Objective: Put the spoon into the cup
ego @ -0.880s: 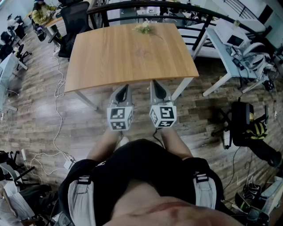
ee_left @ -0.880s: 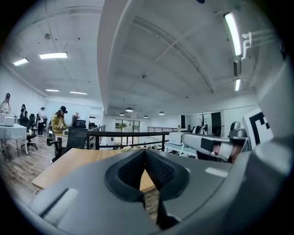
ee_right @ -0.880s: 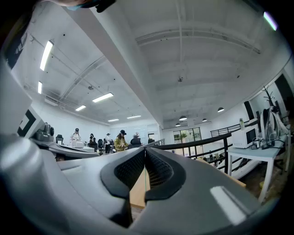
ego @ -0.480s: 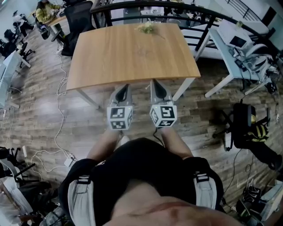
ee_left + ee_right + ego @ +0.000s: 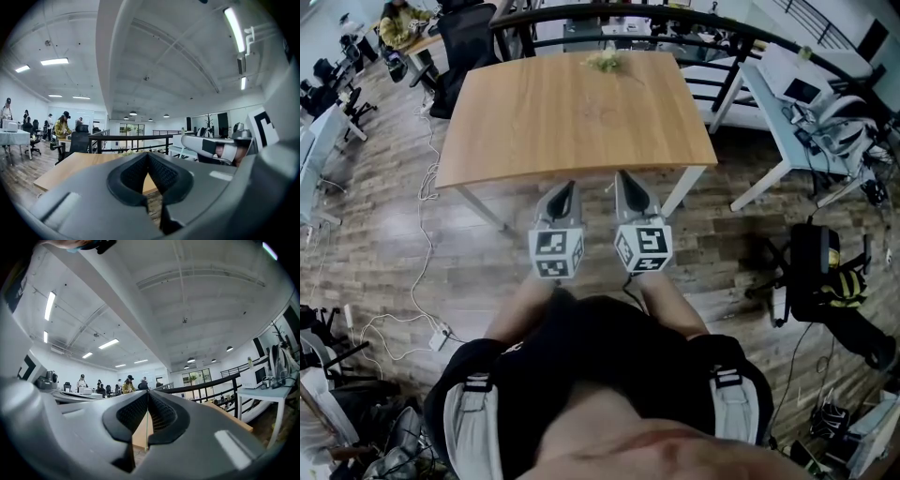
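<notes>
I can make out neither a spoon nor a cup. A wooden table stands in front of me, bare except for a small pale-green cluster at its far edge, too small to identify. My left gripper and right gripper are held side by side, level, just short of the table's near edge and pointing at it. Both are shut with nothing between the pads. In the left gripper view the left gripper's tips meet over the tabletop. In the right gripper view the right gripper is shut the same way.
A black railing runs behind the table. A white desk with equipment stands to the right, a black office chair at the back left. Cables trail over the wooden floor at the left, and bags lie at the right. People sit at distant desks.
</notes>
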Action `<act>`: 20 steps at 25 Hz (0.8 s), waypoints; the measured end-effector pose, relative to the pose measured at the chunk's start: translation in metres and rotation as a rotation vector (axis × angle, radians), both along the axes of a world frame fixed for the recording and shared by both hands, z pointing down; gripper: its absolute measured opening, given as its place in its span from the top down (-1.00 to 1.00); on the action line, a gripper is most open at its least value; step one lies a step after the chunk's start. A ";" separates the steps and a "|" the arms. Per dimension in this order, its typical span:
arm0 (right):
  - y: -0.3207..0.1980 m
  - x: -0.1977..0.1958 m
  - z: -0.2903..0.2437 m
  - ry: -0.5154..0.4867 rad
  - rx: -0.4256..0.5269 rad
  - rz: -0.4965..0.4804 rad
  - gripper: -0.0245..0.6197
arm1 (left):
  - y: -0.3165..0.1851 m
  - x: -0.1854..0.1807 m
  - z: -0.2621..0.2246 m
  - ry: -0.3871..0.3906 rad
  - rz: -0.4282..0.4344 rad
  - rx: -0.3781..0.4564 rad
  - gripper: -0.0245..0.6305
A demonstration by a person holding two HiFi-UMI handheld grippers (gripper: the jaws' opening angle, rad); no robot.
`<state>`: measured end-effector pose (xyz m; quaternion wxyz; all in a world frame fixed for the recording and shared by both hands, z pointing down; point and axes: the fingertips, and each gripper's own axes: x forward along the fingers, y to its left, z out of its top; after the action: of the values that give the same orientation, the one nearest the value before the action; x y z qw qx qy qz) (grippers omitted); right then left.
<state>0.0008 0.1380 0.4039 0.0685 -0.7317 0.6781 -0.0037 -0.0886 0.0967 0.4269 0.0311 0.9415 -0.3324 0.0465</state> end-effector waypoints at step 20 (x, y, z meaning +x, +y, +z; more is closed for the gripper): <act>-0.016 0.041 0.024 -0.041 -0.027 -0.001 0.91 | -0.017 0.043 0.022 0.013 0.020 -0.010 0.89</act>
<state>0.0417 0.1216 0.4275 0.0723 -0.7319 0.6770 -0.0278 -0.0455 0.0802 0.4490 0.0376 0.9449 -0.3225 0.0423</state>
